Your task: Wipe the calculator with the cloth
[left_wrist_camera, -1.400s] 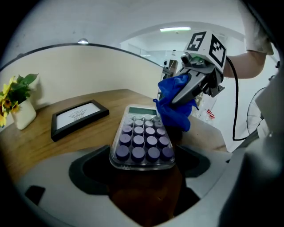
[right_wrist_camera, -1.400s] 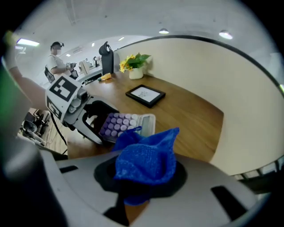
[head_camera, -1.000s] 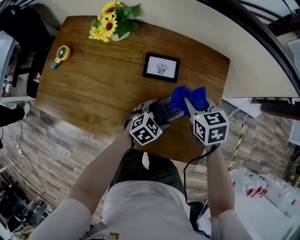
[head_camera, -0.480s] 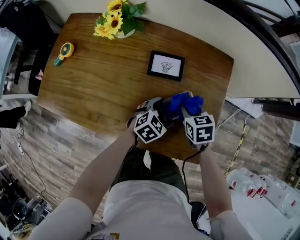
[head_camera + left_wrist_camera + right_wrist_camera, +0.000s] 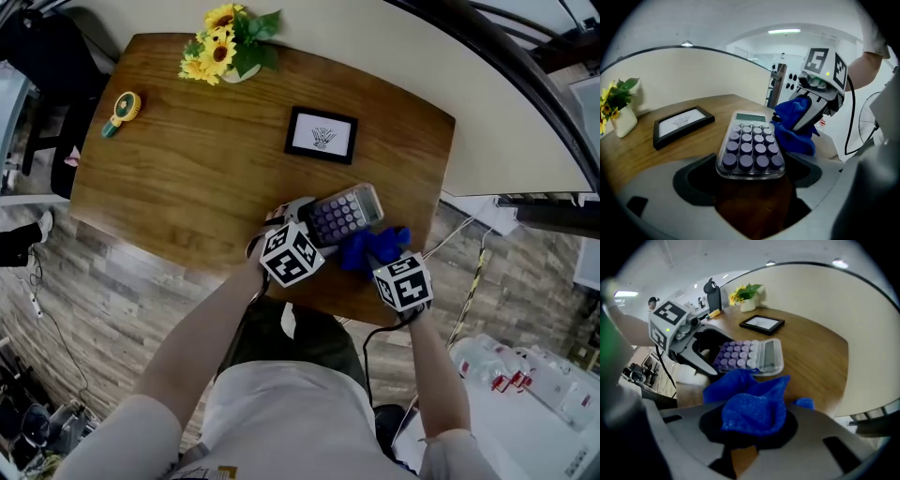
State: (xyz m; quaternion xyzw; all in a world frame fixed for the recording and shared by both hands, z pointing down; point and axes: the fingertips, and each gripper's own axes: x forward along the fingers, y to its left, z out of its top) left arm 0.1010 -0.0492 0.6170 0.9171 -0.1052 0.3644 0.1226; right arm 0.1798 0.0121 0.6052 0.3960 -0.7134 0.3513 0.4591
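The brown wooden table (image 5: 187, 169) fills most of the head view, and both grippers work over its near right edge. The left gripper (image 5: 750, 173) has its jaws closed on the near end of the clear-cased calculator with purple round keys (image 5: 751, 147). The calculator points away across the table with its display at the far end, and it seems to be raised off the wood, though the angle makes that hard to judge. The right gripper (image 5: 752, 427) pinches the bunched bright blue cloth (image 5: 752, 408), which sits just beside the calculator's right edge, touching or nearly so. Further back on the table lies a black picture frame with a white drawing (image 5: 322, 135). A white pot of yellow sunflowers (image 5: 223, 45) stands at the far edge. A small yellow and green tool (image 5: 122, 111) lies near the left corner.
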